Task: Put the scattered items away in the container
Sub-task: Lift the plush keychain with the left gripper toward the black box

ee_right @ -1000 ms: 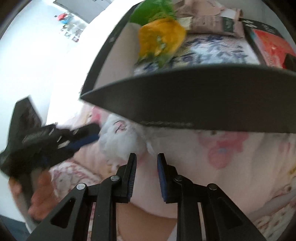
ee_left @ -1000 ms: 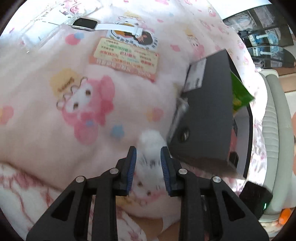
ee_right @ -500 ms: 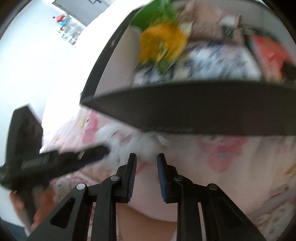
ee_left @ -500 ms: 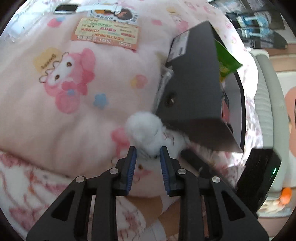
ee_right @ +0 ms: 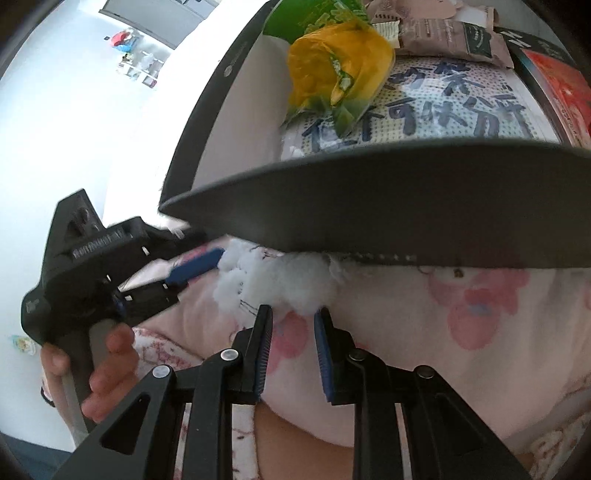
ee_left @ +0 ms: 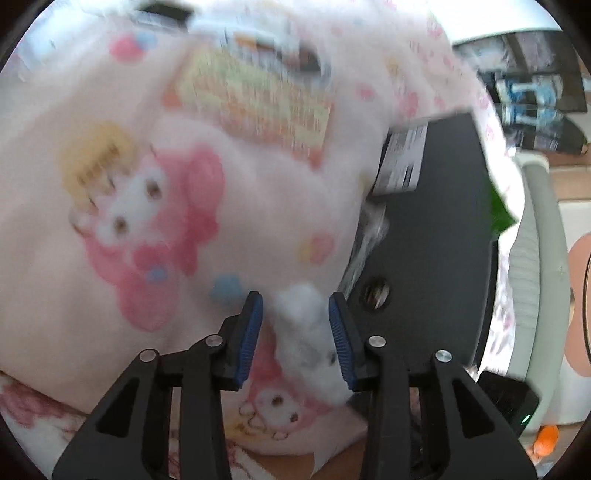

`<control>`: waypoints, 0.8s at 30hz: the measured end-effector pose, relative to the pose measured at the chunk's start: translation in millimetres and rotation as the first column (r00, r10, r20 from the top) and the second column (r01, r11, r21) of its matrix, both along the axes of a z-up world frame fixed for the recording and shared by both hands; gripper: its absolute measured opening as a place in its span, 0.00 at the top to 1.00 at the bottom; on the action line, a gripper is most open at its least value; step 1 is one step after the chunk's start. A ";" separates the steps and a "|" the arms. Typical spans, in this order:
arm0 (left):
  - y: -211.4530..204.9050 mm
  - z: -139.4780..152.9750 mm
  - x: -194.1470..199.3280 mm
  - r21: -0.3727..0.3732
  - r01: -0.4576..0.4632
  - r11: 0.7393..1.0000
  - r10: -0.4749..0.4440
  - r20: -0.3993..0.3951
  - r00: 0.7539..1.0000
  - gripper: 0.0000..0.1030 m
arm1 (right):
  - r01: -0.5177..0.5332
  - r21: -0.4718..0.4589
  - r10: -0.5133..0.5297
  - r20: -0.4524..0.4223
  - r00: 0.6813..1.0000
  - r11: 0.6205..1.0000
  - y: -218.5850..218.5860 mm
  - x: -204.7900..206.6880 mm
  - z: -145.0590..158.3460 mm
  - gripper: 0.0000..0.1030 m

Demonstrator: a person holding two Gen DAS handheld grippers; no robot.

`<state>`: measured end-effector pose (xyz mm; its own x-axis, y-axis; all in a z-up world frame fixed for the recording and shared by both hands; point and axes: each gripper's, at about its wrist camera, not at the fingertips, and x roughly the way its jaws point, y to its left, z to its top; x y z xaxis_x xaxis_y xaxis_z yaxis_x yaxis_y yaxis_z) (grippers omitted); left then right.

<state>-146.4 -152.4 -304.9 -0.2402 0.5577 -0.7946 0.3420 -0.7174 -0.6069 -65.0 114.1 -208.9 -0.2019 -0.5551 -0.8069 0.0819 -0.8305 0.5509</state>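
Observation:
A white fluffy tuft (ee_left: 308, 328) lies on the pink cartoon blanket (ee_left: 166, 206) against the near wall of the black container (ee_left: 436, 236). My left gripper (ee_left: 295, 341) is open with the tuft between its fingers. In the right wrist view the tuft (ee_right: 280, 280) sits just under the container's rim (ee_right: 388, 221). My right gripper (ee_right: 293, 350) is nearly shut with nothing between its fingers, just short of the tuft. The left gripper (ee_right: 192, 267) shows there at the left, held by a hand.
The container holds a yellow-green packet (ee_right: 336, 70), a white printed pack (ee_right: 424, 114), brown sachets (ee_right: 443, 35) and a red box (ee_right: 557, 88). An orange-green leaflet (ee_left: 255, 110) lies on the blanket farther off. A grey-green bed rail (ee_left: 535, 295) runs at the right.
My left gripper has pulled back from the container and opened wider around the tuft. The right gripper has hardly moved.

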 end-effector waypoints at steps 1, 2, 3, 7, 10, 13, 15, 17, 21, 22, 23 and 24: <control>2.3 -1.6 2.8 0.012 0.009 1.000 -0.009 0.011 1.000 0.68 | 0.004 -0.002 -0.004 0.001 1.000 1.000 2.0 -0.5 0.1 0.81; 3.8 0.8 6.4 0.020 0.018 1.000 -0.018 0.004 1.000 0.68 | 0.007 0.001 -0.007 0.001 1.000 1.000 3.4 -0.4 0.4 0.81; 5.8 4.3 9.6 0.020 0.036 0.999 -0.036 0.000 0.999 0.68 | 0.011 0.011 -0.011 0.002 1.000 1.000 6.7 0.9 1.6 0.81; 15.3 21.4 29.0 0.039 0.094 0.995 -0.094 -0.006 0.996 0.69 | 0.031 0.012 -0.031 -0.013 0.999 0.999 21.3 5.9 9.7 0.81; 14.4 33.3 39.2 0.023 0.082 0.996 -0.081 -0.044 0.996 0.69 | 0.036 0.039 -0.033 -0.058 0.998 0.999 24.8 7.0 23.1 0.81; 1.4 25.0 33.9 0.027 0.026 0.999 -0.025 -0.028 0.999 0.69 | 0.011 0.057 -0.007 -0.066 0.998 0.998 8.6 9.6 22.9 0.81; -10.0 15.2 26.7 0.011 -0.018 1.000 0.018 -0.004 1.000 0.65 | 0.002 0.057 -0.001 -0.016 1.000 0.998 4.6 6.8 11.3 0.80; -19.8 5.3 20.2 0.033 -0.063 0.997 0.062 0.023 0.998 0.56 | -0.005 0.044 0.005 0.015 1.000 0.999 2.6 5.6 2.5 0.80; -20.0 -6.3 10.6 0.060 -0.062 0.996 0.059 0.039 0.997 0.55 | 0.006 0.047 -0.005 -0.022 1.000 0.999 2.5 1.2 -1.7 0.64; -18.4 -7.1 9.3 0.066 -0.050 0.997 0.048 0.042 0.998 0.56 | 0.008 0.050 -0.006 -0.038 0.999 0.999 1.8 0.2 -1.2 0.64; -16.7 -4.8 9.5 0.071 -0.035 0.997 0.033 0.034 0.999 0.60 | 0.007 0.045 -0.005 -0.052 0.999 0.999 1.0 -0.3 -0.6 0.64; -14.6 -1.2 10.8 0.084 -0.013 0.996 0.012 0.021 1.000 0.64 | 0.004 0.029 -0.002 -0.059 0.998 1.000 0.5 -0.1 0.1 0.64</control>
<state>-135.6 -167.1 -306.1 -0.2315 0.6195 -0.7501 0.3638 -0.6600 -0.6573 -65.1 114.6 -208.8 -0.2508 -0.5309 -0.8095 0.1109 -0.8465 0.5207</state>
